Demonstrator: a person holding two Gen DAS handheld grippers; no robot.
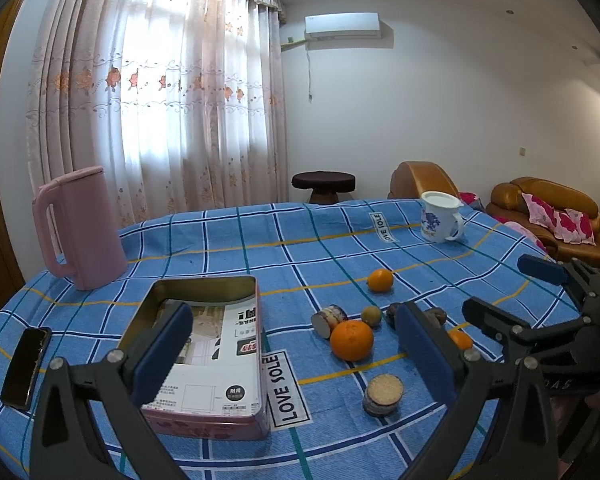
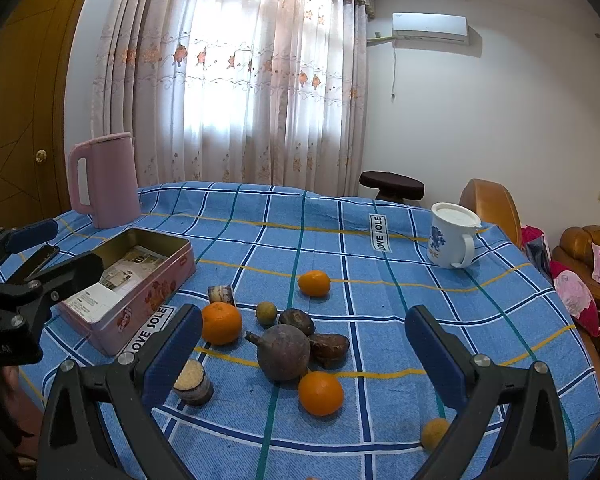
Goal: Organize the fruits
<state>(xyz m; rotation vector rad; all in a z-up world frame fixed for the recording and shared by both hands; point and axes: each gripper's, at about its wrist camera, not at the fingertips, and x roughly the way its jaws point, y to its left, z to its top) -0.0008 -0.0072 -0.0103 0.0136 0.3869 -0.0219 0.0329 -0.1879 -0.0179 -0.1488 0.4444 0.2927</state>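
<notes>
Several fruits lie on the blue checked tablecloth (image 2: 380, 320): a large orange (image 2: 221, 323) (image 1: 351, 340), a far orange (image 2: 314, 283) (image 1: 380, 280), a near orange (image 2: 321, 393), a small greenish fruit (image 2: 266, 313) (image 1: 371, 315), a big dark round fruit (image 2: 283, 352) and two dark brown fruits (image 2: 329, 349). An open pink tin (image 1: 208, 360) (image 2: 132, 288) holds papers. My left gripper (image 1: 296, 356) is open and empty above the tin's right side. My right gripper (image 2: 304, 360) is open and empty above the fruit cluster.
A pink kettle (image 1: 80, 232) stands at the far left, a white mug (image 1: 440, 218) at the far right. A phone (image 1: 25, 366) lies left of the tin. Two small round jars (image 1: 383, 395) (image 1: 329, 319) sit among the fruit. Sofas stand beyond the table.
</notes>
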